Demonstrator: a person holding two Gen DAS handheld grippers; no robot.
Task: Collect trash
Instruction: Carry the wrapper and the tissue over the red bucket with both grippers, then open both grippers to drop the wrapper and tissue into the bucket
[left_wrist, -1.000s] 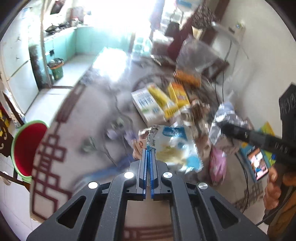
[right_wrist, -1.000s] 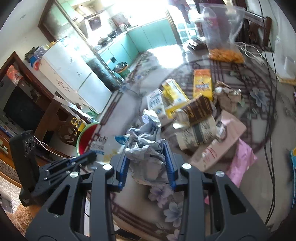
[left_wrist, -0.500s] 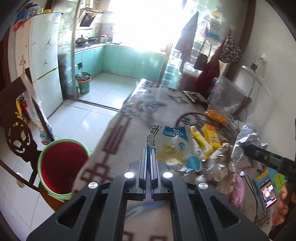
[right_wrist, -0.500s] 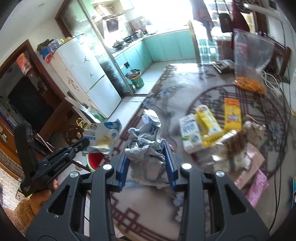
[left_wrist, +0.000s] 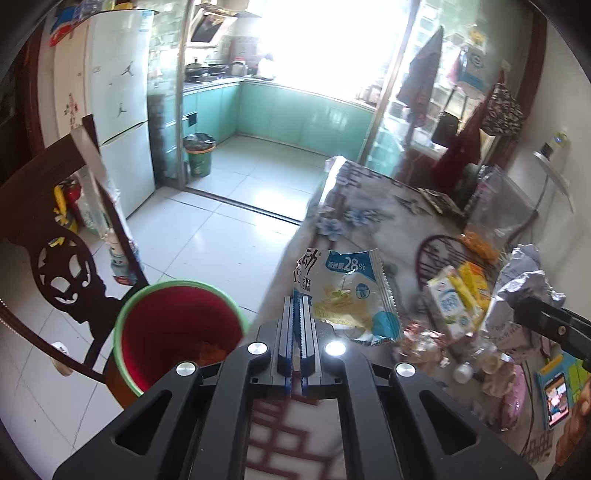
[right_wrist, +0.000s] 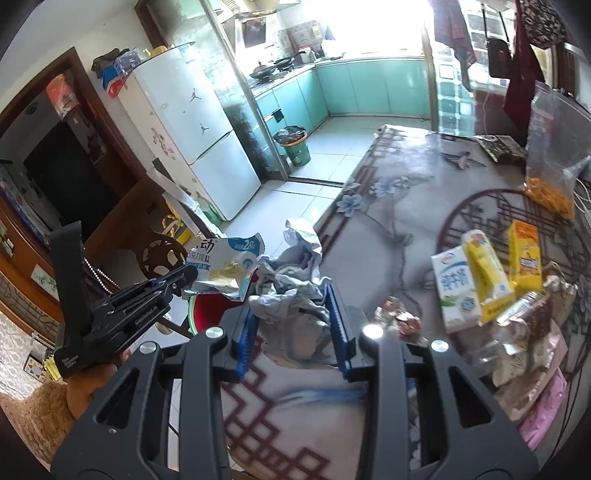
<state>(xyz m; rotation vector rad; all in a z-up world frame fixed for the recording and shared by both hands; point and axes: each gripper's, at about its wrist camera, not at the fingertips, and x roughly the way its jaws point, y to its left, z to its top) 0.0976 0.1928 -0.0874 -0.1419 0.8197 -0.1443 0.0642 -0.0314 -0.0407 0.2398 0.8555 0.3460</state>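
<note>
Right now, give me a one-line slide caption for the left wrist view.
Left gripper pinches a torn blue-and-white snack wrapper at the table edge, near the red bin on the floor.

Glossy crinkled foil-plastic snack wrapper (left_wrist: 347, 295). Crumpled matt grey paper wad (right_wrist: 291, 295). Smooth shiny plastic bin (left_wrist: 177, 332), red inside, green rim. Matt black plastic gripper frames, ribbed blue pads (left_wrist: 300, 325). Glossy floor tiles (left_wrist: 221, 229). Carved dark polished-wood chair (left_wrist: 62, 258), 9 o'clock.
</note>
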